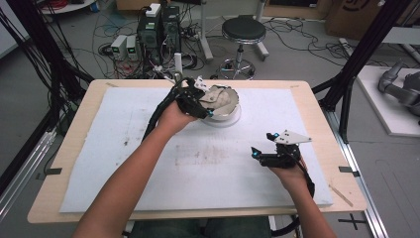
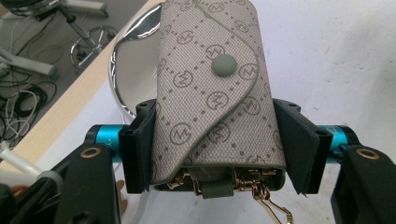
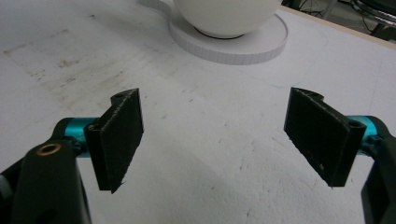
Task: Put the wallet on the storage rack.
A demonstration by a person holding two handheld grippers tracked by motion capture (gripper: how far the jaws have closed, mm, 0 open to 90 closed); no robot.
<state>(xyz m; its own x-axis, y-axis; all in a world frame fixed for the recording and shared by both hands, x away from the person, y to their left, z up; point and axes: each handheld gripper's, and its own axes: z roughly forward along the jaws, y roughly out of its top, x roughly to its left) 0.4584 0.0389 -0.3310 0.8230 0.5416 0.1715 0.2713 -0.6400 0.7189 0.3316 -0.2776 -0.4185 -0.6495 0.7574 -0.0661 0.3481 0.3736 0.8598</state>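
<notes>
Key pouch [image 2: 215,93]: grey-beige monogram fabric, snap flap, gold clips at its lower end; held over the bowl near the table's far edge.
Bowl [image 1: 229,110]: white outside, shiny inside, on a round white base [image 3: 233,44].
Left gripper [image 2: 217,144]: both jaws clamped on the pouch's sides.
Right gripper [image 3: 212,135]: jaws wide apart, above the white mat [image 1: 148,163] near its right edge.

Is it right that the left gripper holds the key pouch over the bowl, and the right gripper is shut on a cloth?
Not quite. The right gripper is open and holds nothing, as the right gripper view shows. The left gripper does hold the key pouch over the bowl.
</notes>
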